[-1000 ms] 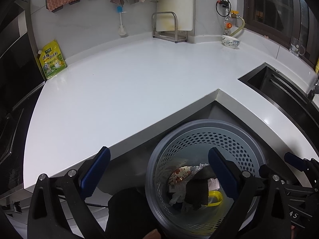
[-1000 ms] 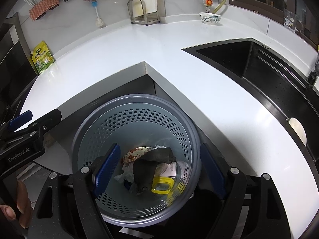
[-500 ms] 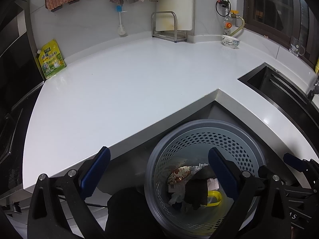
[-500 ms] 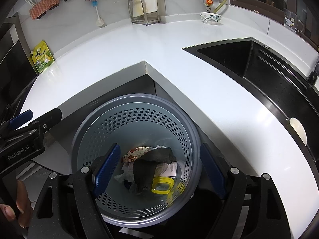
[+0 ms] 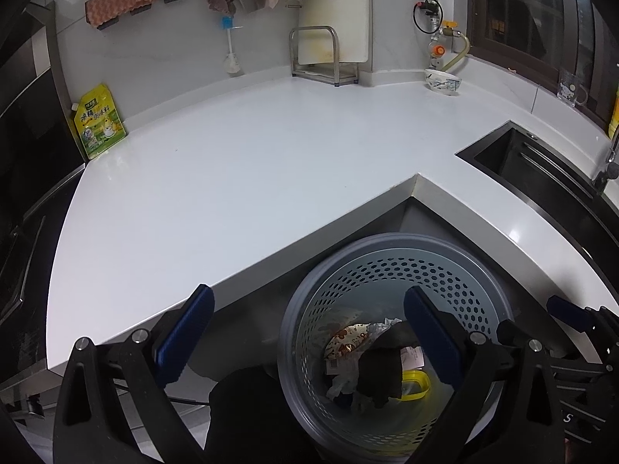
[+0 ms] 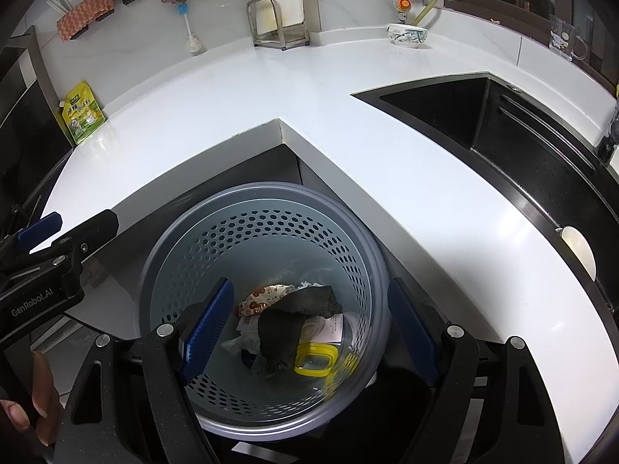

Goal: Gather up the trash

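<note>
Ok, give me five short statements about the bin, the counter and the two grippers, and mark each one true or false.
1. The perforated grey bin already holds trash, including a dark crumpled piece and a yellow-rimmed lid. True.
2. The right gripper is clamped on a wrapper. False: its fingers stand wide apart above the bin with nothing between them.
3. A yellow-green pouch stands at the far left of the white counter. True.
4. The bin sits on top of the counter. False: it stands below, in the counter's inner corner.
5. The left gripper is open and empty. True.
</note>
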`<state>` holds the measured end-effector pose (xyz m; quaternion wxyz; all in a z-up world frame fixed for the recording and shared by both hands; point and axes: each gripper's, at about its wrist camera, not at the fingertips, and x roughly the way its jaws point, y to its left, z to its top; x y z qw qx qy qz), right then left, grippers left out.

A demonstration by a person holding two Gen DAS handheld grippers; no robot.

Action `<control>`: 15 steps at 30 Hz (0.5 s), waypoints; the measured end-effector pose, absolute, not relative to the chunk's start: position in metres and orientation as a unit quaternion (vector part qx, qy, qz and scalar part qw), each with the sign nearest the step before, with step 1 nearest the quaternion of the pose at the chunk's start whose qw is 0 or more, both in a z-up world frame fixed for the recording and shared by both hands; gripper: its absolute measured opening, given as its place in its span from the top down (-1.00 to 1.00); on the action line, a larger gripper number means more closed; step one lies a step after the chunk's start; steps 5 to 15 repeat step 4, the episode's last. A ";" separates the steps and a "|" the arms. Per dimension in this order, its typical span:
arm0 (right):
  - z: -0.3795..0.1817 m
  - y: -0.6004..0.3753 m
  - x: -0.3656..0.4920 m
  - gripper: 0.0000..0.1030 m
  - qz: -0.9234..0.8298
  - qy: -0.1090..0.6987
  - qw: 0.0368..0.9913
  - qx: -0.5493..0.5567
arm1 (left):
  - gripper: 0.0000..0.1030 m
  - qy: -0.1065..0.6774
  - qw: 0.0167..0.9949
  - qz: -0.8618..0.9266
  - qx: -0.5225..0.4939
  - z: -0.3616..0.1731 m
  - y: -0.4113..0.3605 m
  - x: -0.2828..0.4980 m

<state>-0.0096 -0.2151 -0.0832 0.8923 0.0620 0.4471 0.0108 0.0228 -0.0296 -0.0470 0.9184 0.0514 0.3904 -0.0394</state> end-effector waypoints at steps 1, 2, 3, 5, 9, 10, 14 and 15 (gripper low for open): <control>-0.083 -0.215 -0.010 -0.52 0.011 0.447 0.892 0.063 | -0.88 0.391 0.918 -0.039 0.051 -0.047 -0.030 0.023; -0.083 -0.215 -0.010 -0.52 0.011 0.447 0.892 0.063 | -0.88 0.392 0.918 -0.039 0.051 -0.048 -0.030 0.023; -0.083 -0.215 -0.010 -0.52 0.010 0.446 0.893 0.063 | -0.88 0.393 0.917 -0.039 0.051 -0.048 -0.030 0.023; -0.083 -0.215 -0.010 -0.52 0.010 0.446 0.893 0.063 | -0.88 0.394 0.917 -0.039 0.051 -0.048 -0.030 0.023; -0.083 -0.215 -0.010 -0.52 0.010 0.446 0.893 0.063 | -0.88 0.394 0.917 -0.039 0.051 -0.048 -0.030 0.023; -0.083 -0.215 -0.010 -0.52 0.010 0.446 0.893 0.063 | -0.88 0.394 0.917 -0.039 0.051 -0.048 -0.030 0.023; -0.083 -0.215 -0.010 -0.52 0.010 0.446 0.893 0.063 | -0.88 0.394 0.917 -0.039 0.051 -0.048 -0.030 0.023; -0.083 -0.215 -0.010 -0.52 0.010 0.446 0.893 0.063 | -0.88 0.394 0.917 -0.039 0.051 -0.048 -0.030 0.023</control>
